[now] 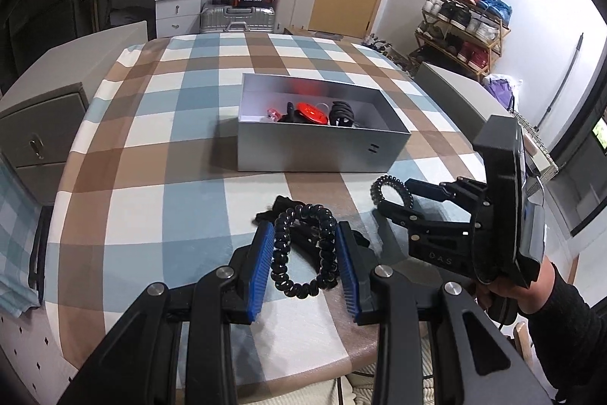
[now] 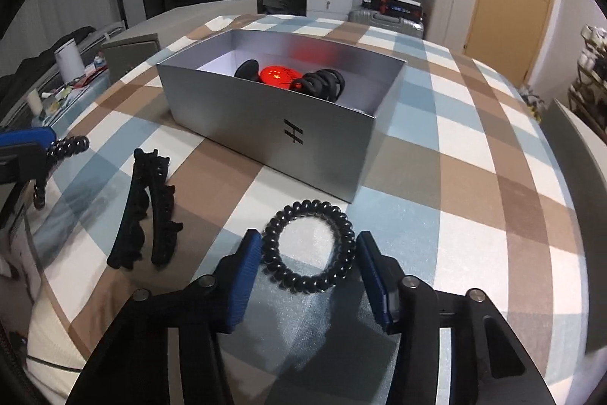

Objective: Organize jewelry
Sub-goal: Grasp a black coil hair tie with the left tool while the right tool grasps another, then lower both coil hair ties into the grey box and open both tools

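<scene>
Black spiral hair tie (image 1: pixel 303 249) pinched between the blue pads of the left gripper (image 1: pixel 305 264), lifted above the checked tablecloth (image 1: pixel 159 124). Second spiral hair tie (image 2: pixel 308 247) flat on the cloth, bracketed by the right gripper (image 2: pixel 309 272), pads touching its sides. Next, probably: firm up that grip, then carry both over the silver box (image 2: pixel 265 124) wall and release beside the red badge (image 2: pixel 279 75).

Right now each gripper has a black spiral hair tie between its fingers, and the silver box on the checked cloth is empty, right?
Not quite: the silver box is not empty. The right wrist view shows a red round item and black pieces inside. The rest stands.
</scene>
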{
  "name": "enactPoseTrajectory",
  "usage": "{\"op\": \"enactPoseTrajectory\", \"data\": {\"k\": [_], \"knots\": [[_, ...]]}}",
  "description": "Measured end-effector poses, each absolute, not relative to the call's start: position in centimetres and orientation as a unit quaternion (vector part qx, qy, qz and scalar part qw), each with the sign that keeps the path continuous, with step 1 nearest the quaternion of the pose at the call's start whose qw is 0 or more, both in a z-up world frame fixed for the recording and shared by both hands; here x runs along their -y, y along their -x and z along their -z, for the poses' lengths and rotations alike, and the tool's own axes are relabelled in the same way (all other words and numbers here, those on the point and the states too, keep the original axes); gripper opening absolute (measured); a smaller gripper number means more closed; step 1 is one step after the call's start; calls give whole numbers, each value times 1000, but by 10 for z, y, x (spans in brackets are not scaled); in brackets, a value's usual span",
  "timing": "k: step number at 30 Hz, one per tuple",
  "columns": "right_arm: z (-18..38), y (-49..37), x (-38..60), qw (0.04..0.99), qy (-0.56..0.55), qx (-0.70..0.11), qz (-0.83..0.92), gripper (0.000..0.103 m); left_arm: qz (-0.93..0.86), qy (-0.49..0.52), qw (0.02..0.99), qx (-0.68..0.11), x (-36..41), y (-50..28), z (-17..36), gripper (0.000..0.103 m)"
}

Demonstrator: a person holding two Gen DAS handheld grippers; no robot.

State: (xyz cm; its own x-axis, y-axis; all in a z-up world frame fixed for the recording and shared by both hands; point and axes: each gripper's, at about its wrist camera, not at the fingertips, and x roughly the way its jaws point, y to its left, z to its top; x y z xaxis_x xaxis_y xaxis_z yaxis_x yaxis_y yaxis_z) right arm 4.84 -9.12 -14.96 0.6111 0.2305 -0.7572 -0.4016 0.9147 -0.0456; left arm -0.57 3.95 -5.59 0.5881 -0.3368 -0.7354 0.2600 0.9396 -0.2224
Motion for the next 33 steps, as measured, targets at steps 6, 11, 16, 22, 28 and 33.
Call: {"op": "enactPoseTrajectory", "data": {"k": [6,11,16,22,28,33], "knots": [[148,-50,101,894,71,-403,-181,34,167,42,891,-420,-41,7,54,27],[141,-41,111,899,35,-385,-207,34,166,42,893,-417,-43,4,51,27],[133,-28,115,903,11,-365,-229,34,167,39,894,-415,-41,0,48,27],[112,-14,115,910,-20,-314,-270,34,170,37,895,-411,-38,-9,43,27],[85,-13,112,915,-30,-266,-301,34,171,31,900,-400,-34,-25,34,27],[68,-27,107,911,-52,-238,-332,35,176,22,902,-394,-27,-42,30,27]]}}
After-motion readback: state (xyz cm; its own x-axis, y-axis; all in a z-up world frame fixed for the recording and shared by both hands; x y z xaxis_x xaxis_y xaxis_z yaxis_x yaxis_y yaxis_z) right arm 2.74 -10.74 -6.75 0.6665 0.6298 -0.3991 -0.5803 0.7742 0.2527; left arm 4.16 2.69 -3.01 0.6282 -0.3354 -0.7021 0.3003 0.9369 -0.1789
